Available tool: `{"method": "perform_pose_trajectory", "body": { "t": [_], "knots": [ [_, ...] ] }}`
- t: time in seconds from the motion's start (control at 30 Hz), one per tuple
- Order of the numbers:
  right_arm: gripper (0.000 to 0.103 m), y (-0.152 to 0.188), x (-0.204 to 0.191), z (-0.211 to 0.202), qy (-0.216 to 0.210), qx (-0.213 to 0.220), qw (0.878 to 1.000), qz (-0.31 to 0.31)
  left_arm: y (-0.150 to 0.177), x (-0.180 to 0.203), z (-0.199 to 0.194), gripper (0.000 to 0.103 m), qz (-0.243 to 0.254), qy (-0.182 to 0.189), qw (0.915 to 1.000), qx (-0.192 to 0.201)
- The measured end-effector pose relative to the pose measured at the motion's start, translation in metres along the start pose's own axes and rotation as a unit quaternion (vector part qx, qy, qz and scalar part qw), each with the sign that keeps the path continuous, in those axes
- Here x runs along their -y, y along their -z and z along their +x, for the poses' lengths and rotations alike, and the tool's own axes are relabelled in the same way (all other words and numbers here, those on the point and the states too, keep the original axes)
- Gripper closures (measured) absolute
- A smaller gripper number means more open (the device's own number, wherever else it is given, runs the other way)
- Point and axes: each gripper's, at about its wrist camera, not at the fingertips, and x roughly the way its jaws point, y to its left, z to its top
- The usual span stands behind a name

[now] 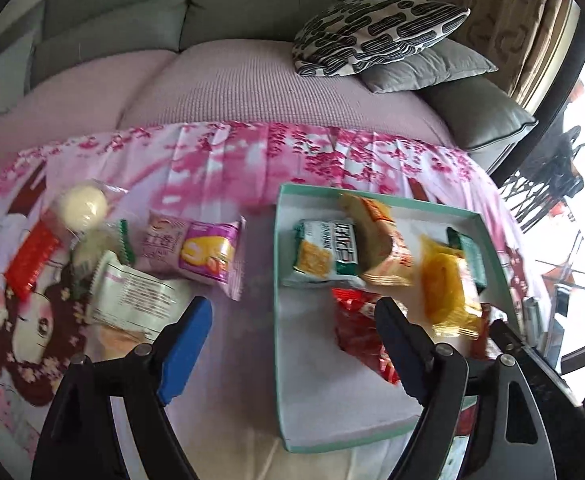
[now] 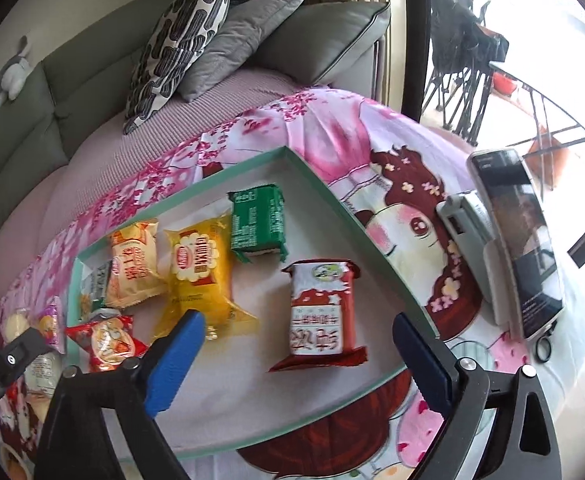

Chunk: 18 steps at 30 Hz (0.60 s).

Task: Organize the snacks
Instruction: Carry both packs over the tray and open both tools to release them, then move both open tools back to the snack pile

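Observation:
A shallow teal-rimmed box lies on the pink printed cloth and holds several snack packs: a yellow cake pack, an orange pack, a green pack, a red-and-white pack and a red crinkled pack. Left of the box lie loose snacks: a purple cake pack, a white pack, a round white bun and a red pack. My left gripper is open over the box's left rim. My right gripper is open, empty, above the red-and-white pack.
A phone on a stand sits right of the box. A grey sofa with a patterned cushion and a grey cushion is behind. A window with a railing is at the right.

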Motion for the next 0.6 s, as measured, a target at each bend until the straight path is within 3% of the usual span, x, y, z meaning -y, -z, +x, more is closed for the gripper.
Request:
{"method": "perform_pose_trajectory", "body": {
  "t": [0.1, 0.27, 0.47, 0.6],
  "knots": [
    [0.0, -0.001, -0.002, 0.001, -0.004, 0.001, 1.0, -0.01, 0.0, 0.005, 0.005, 0.019, 0.003, -0.012, 0.9999, -0.005],
    [0.0, -0.002, 0.0, 0.007, -0.016, -0.008, 0.999, -0.029, -0.003, 0.017, 0.016, 0.019, -0.009, -0.024, 0.9994, -0.024],
    [0.0, -0.007, 0.0, 0.001, -0.004, 0.015, 0.998, -0.053, -0.007, 0.022, 0.014, 0.019, -0.003, -0.019, 0.9995, -0.027],
    [0.0, -0.005, -0.006, 0.0, 0.012, 0.013, 0.998, -0.054, -0.01, 0.012, 0.007, 0.019, -0.009, 0.003, 0.9995, -0.03]
  ]
}}
